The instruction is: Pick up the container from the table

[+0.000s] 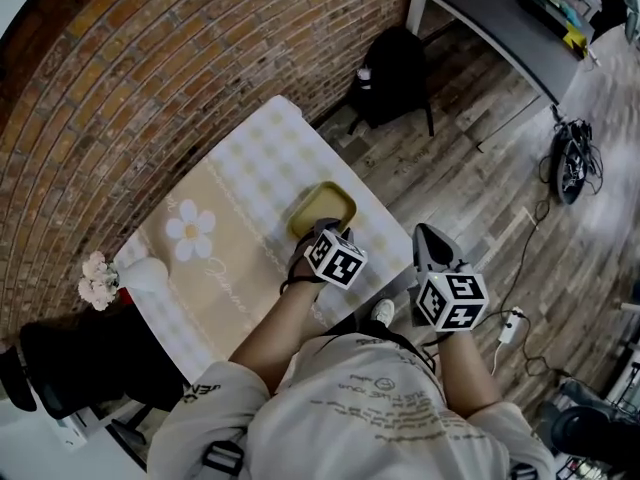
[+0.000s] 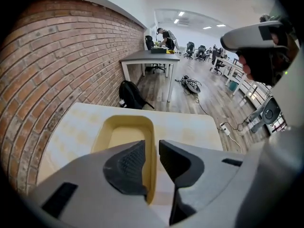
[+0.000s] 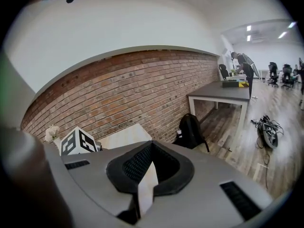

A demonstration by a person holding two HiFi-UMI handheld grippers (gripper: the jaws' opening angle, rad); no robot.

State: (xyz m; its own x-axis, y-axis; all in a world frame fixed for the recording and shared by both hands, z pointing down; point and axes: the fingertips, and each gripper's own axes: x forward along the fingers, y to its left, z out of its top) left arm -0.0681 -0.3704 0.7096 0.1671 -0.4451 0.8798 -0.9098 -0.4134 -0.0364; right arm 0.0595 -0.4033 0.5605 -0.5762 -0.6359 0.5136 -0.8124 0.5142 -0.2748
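A shallow yellow container (image 1: 322, 208) (image 2: 124, 137) sits on the checked tablecloth of the table (image 1: 230, 258), near its right edge. My left gripper (image 1: 322, 230) (image 2: 152, 145) is at the container's near end. Its jaws straddle the container's right wall, one pad inside and one outside, closed onto the wall. In the left gripper view the container's base still rests on the cloth. My right gripper (image 1: 428, 236) (image 3: 152, 144) hangs off the table's right side over the floor, shut, with nothing held.
A brick wall (image 1: 150, 78) runs behind the table. A vase of pale flowers (image 1: 100, 280) stands at the table's left corner. On the floor beyond sit a black backpack (image 1: 390, 73), a dark desk (image 1: 490, 18), a cable bundle (image 1: 572, 158) and a power strip (image 1: 510, 326).
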